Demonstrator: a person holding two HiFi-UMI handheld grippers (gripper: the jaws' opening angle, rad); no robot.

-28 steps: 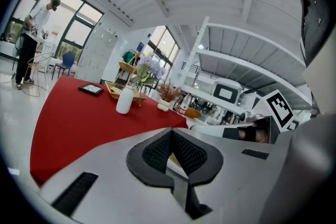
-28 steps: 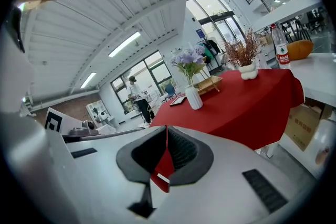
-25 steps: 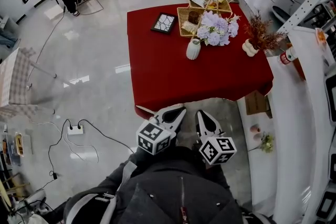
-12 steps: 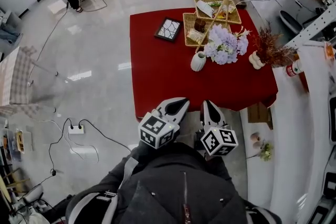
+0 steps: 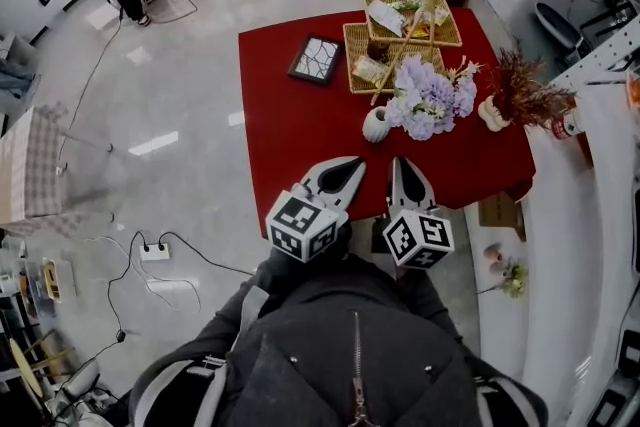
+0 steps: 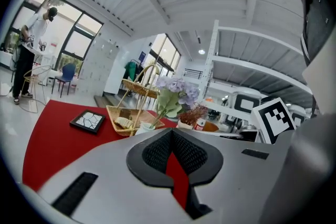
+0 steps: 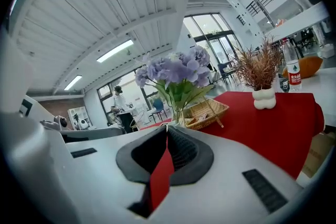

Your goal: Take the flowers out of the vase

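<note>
Flowers in vase on table, at twelve o'clock from right gripper, one o'clock from left gripper. Both pressed together, empty, over near edge. Approach step, apparently; nothing lifted yet. Next: reach in, spread jaws, pinch bunch just above vase rim, pull upward.
</note>
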